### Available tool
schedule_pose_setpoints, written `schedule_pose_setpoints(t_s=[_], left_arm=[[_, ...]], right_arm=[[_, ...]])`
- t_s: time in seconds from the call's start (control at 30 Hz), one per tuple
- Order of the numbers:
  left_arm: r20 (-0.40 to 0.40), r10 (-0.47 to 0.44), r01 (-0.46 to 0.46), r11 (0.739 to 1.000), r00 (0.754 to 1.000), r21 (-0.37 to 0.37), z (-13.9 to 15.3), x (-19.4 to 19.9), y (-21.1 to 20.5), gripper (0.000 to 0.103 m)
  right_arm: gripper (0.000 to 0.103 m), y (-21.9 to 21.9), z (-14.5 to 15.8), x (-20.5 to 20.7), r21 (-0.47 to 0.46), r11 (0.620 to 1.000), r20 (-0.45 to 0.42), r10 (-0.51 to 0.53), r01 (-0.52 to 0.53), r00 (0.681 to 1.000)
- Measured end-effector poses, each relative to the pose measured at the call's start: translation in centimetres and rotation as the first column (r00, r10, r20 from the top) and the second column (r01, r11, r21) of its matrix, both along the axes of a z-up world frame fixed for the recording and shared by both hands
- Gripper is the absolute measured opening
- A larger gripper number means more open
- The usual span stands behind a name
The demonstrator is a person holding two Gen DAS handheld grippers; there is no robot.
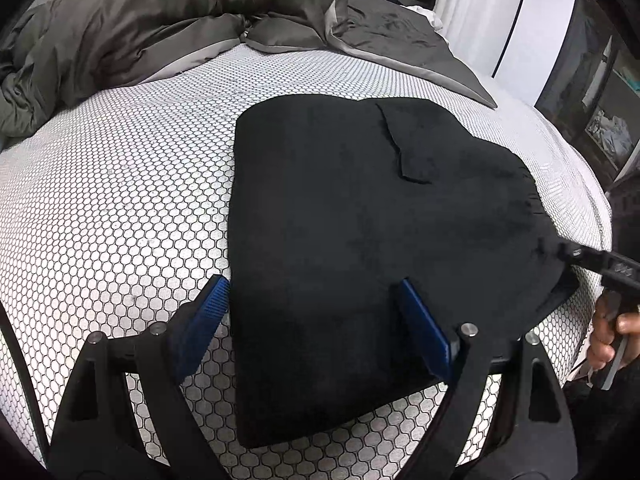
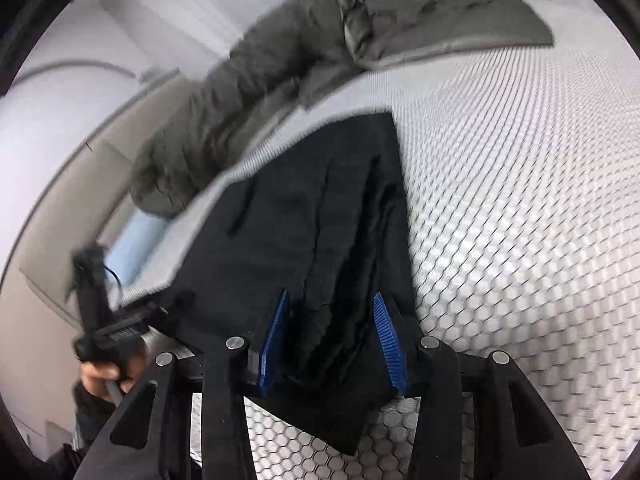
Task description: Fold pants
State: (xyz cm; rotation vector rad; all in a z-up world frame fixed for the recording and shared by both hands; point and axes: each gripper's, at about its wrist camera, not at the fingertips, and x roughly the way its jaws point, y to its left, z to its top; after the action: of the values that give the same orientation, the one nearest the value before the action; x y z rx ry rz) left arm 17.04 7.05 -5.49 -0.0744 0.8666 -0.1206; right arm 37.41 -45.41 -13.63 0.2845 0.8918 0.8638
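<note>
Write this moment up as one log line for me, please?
pants: black, folded, flat on bed | left gripper: open over near edge | right gripper: jaws apart, fabric between, grip unclear | duvet: bunched behind

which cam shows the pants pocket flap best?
Left wrist. There the pants lie flat and sharp on the honeycomb-patterned mattress, and the pocket flap shows whole, well beyond the left gripper. The right wrist view is motion-blurred and shows only stacked folds and seams between the right gripper's fingers; no flap can be made out.
</note>
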Motion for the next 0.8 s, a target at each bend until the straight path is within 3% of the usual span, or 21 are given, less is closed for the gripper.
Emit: schedule_pose_setpoints(t_s=[0.07, 0.17, 0.3, 0.37, 0.43, 0.53, 0.57, 0.6, 0.67, 0.73, 0.77, 0.8], left_arm=[[-0.004, 0.0, 0.0, 1.0, 1.0, -0.001, -0.1, 0.3, 0.0, 0.085], [0.0, -0.007, 0.007, 1.0, 1.0, -0.025, 0.4, 0.2, 0.2, 0.085], [0.024, -0.006, 0.008, 0.994, 1.0, -0.106, 1.6, -0.2, 1.8, 0.085], [0.03, 0.024, -0.021, 0.993, 0.999, -0.116, 1.8, -0.2, 2.8, 0.085], [0.011, 0.056, -0.055, 0.994, 0.998, -0.094, 1.3, 0.1, 3.6, 0.085], [-0.019, 0.082, -0.083, 0.994, 0.996, -0.068, 0.5, 0.5, 4.3, 0.085], [-0.029, 0.081, -0.083, 0.994, 0.996, -0.071, 0.2, 0.6, 4.4, 0.085], [-0.031, 0.077, -0.079, 0.994, 0.997, -0.078, 0.1, 0.6, 4.5, 0.085], [-0.062, 0.038, -0.048, 0.982, 0.997, -0.18, -0.4, 0.8, 5.0, 0.081], [-0.095, 0.006, -0.033, 0.959, 0.995, -0.28, -1.0, 1.2, 5.3, 0.052], [-0.102, -0.017, -0.015, 0.952, 0.995, -0.307, -1.1, 1.2, 5.1, 0.047], [-0.094, -0.018, -0.009, 0.959, 0.995, -0.283, -0.9, 1.1, 4.7, 0.046]], right_arm=[[0.037, 0.2, -0.1, 0.0, 0.006, 1.0, 0.007, -0.006, 0.006, 1.0], [0.013, -0.1, 1.8, -0.8, 0.075, 0.997, 0.08, -0.002, -0.004, 0.997], [0.012, -1.6, 4.0, -2.4, 0.1, 0.995, 0.135, 0.0, -0.014, 0.991], [0.012, -1.5, 3.1, -2.1, 0.044, 0.999, 0.107, 0.003, -0.007, 0.994], [0.016, -0.8, 1.0, -1.2, -0.028, 0.999, 0.029, 0.02, -0.02, 0.999], [0.027, -1.7, 0.2, -0.6, 0.042, 0.999, -0.023, 0.021, -0.02, 1.0], [0.04, -2.2, 0.7, -0.7, 0.052, 0.999, -0.015, 0.016, -0.016, 1.0], [0.05, -2.7, 1.1, -0.9, 0.056, 0.998, 0.007, -0.004, 0.003, 1.0], [0.055, -3.5, 1.3, -0.9, 0.07, 0.997, 0.012, -0.025, 0.024, 1.0], [0.055, -3.4, 0.3, -0.1, 0.08, 0.996, -0.033, -0.031, 0.034, 0.999], [0.055, -3.1, 0.0, 0.4, 0.084, 0.996, -0.046, -0.031, 0.035, 0.998], [0.052, -2.6, -0.3, 0.7, 0.086, 0.996, -0.055, -0.028, 0.033, 0.998]])
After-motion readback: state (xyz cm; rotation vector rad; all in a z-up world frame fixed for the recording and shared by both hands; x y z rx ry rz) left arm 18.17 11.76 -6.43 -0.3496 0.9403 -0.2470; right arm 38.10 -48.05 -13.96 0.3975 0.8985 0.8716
